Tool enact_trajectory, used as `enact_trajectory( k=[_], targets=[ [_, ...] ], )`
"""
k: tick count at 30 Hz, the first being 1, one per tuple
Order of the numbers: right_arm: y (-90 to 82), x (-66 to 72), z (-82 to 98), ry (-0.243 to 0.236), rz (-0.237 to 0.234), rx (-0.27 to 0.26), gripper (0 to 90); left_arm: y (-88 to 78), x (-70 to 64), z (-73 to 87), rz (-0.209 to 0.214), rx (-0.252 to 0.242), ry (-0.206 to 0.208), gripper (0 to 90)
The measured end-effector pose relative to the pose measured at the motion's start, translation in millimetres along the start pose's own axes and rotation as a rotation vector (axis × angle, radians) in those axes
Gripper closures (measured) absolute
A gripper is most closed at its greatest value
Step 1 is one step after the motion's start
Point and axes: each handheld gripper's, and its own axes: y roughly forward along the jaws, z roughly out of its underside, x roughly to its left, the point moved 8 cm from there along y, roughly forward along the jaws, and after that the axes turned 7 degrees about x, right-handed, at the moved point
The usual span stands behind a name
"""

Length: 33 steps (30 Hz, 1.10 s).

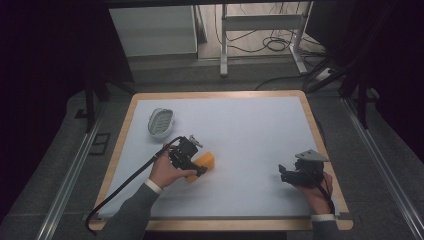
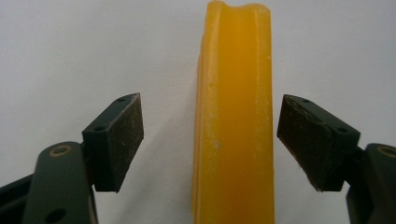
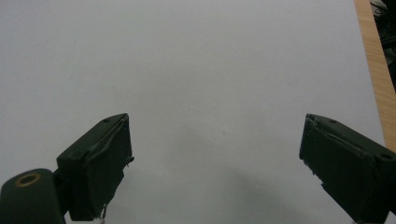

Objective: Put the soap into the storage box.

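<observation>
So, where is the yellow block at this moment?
In the high view the yellow block lies on the white table, left of centre, under the left gripper; in the left gripper view it stands between the open jaws, touching neither.

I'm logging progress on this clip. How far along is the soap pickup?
Done: the left gripper straddles the yellow bar, jaws open on either side. In hand: nothing is gripped yet. Left: closing on the bar and moving it, perhaps to the oval dish. The right gripper is open over bare table.
</observation>
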Motion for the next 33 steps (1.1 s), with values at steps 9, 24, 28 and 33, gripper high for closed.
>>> enact_trajectory(
  k=[9,24,28,33],
  targets=[
    [1.5,0.0,1.2,-0.004,0.001,0.004,9.4,15.2,-2.1,1.9,-0.008,0.018,-0.007,36.3],
    [1.3,-1.4,1.6,-0.006,0.012,0.007,9.4,18.0,-4.4,3.8,0.018,0.044,0.011,60.9],
    [0.5,-2.2,1.2,0.000,0.015,0.005,9.4,13.3,-1.5,3.2,0.014,0.039,0.009,61.2],
    [0.4,-2.8,1.3,0.002,0.017,0.004,9.4,2.0,1.2,0.8,0.017,0.006,0.003,61.1]
  ],
)
